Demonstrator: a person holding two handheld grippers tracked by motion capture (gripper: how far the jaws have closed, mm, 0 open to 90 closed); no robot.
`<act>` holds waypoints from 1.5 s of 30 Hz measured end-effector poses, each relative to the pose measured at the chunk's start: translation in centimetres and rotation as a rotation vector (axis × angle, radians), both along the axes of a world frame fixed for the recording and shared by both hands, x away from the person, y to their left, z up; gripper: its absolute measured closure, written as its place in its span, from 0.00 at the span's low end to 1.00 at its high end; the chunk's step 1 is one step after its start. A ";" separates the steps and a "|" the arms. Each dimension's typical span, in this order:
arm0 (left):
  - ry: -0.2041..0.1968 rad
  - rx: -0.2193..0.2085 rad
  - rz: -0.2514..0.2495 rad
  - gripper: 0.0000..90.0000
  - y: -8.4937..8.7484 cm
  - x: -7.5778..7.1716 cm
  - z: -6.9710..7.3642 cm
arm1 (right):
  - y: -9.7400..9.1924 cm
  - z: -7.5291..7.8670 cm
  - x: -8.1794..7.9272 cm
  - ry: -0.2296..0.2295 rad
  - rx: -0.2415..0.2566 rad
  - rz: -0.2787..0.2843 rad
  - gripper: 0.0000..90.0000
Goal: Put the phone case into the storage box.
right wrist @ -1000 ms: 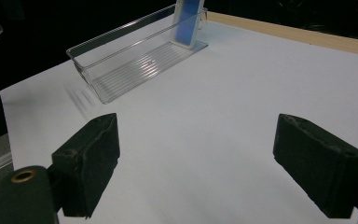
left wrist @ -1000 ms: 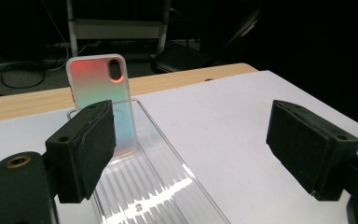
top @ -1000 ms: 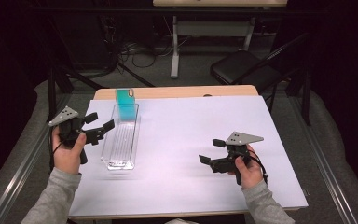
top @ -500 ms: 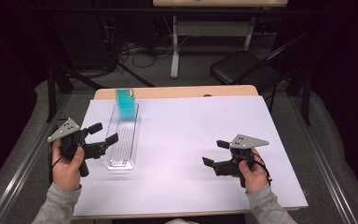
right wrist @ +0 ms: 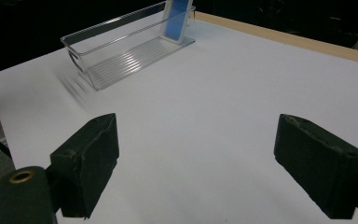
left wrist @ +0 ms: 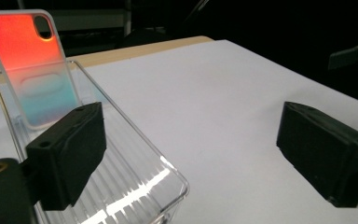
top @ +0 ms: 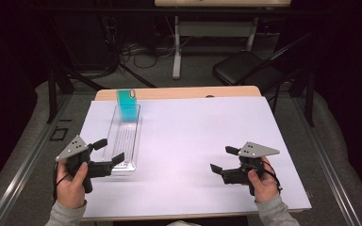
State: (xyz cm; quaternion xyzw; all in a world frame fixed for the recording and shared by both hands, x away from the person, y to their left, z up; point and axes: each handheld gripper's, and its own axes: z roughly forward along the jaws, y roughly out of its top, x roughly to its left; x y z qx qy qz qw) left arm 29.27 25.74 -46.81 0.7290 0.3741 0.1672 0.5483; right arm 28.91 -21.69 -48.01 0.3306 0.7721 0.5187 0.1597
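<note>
The clear tray [top: 125, 141], with the phone case [top: 127, 106] propped at its far end, is being approached by the left gripper [top: 109, 151], its empty jaws just widened. The right gripper [top: 225, 160] is being held open, well apart. Next, the near rim likely needs straddling.

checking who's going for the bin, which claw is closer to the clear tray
The left claw: its open jaws stand right at the near end of the clear tray. The right claw hovers open over bare table, well apart from it.

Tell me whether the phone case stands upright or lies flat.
Upright: the phone case stands on end, leaning slightly, at the far end of the clear tray.
</note>
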 end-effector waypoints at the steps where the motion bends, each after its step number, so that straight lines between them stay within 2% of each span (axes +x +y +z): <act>1: 0.002 0.004 -0.005 0.06 0.0 -0.1 -0.2 | -0.2 0.0 -0.1 0.001 -0.004 -0.004 0.15; 8: -0.013 0.033 -0.029 0.00 -0.1 -0.9 -1.5 | -0.9 -0.4 -0.4 0.002 -0.001 -0.030 0.15; 19: -0.002 0.031 -0.034 0.00 0.1 -1.4 -3.0 | -2.3 -0.8 -0.8 -0.012 -0.007 -0.076 0.15; 23: -0.022 0.041 -0.046 0.00 0.3 -1.6 -3.3 | -2.8 -1.1 -0.9 -0.014 -0.012 -0.096 0.15; 25: -0.026 0.030 -0.049 0.00 0.4 -1.7 -3.5 | -3.0 -1.2 -1.0 -0.018 -0.016 -0.106 0.15; 30: -0.042 0.011 -0.033 0.00 1.0 -1.9 -3.8 | -3.7 -1.6 -1.1 -0.023 -0.018 -0.133 0.15; 33: -0.041 0.013 -0.024 0.00 1.4 -2.0 -4.0 | -4.2 -1.9 -1.2 -0.030 -0.032 -0.152 0.15; 45: -0.039 0.005 0.003 0.00 2.1 -1.7 -4.6 | -5.9 -3.1 -1.3 -0.022 -0.035 -0.211 0.15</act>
